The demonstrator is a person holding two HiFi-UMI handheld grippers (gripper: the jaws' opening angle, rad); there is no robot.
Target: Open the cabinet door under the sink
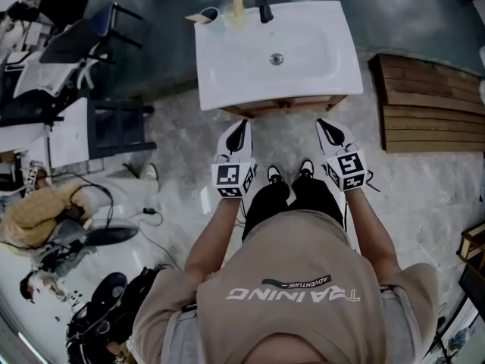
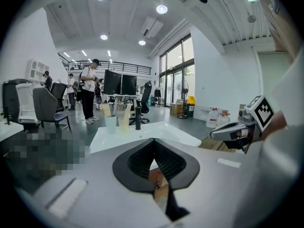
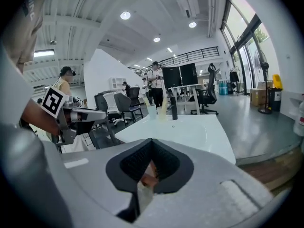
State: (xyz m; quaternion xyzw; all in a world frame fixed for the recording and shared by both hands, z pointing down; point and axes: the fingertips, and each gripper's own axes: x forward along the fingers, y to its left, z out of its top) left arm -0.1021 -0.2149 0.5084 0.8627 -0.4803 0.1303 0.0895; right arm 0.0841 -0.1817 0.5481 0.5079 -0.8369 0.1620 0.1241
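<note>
The white sink [image 1: 227, 67] stands ahead of me, and the top of its wooden cabinet [image 1: 284, 106] shows as a thin brown strip under the front rim. The door itself is hidden from the head view. My left gripper [image 1: 236, 133] hovers just in front of the cabinet's left part, its jaws shut with nothing in them. My right gripper [image 1: 330, 131] hangs near the cabinet's right corner, also shut and empty. In the left gripper view the left gripper [image 2: 153, 141] points at the sink [image 2: 142, 129]. In the right gripper view the right gripper [image 3: 151, 141] faces the sink [image 3: 190, 129].
A black faucet [image 1: 263, 6] and two cups [image 1: 211, 15] sit at the sink's back edge. A slatted wooden platform [image 1: 428, 105] lies to the right. Dark chairs [image 1: 114, 123], cables and a bag [image 1: 34, 214] crowd the floor at left. People [image 2: 89, 89] stand far behind.
</note>
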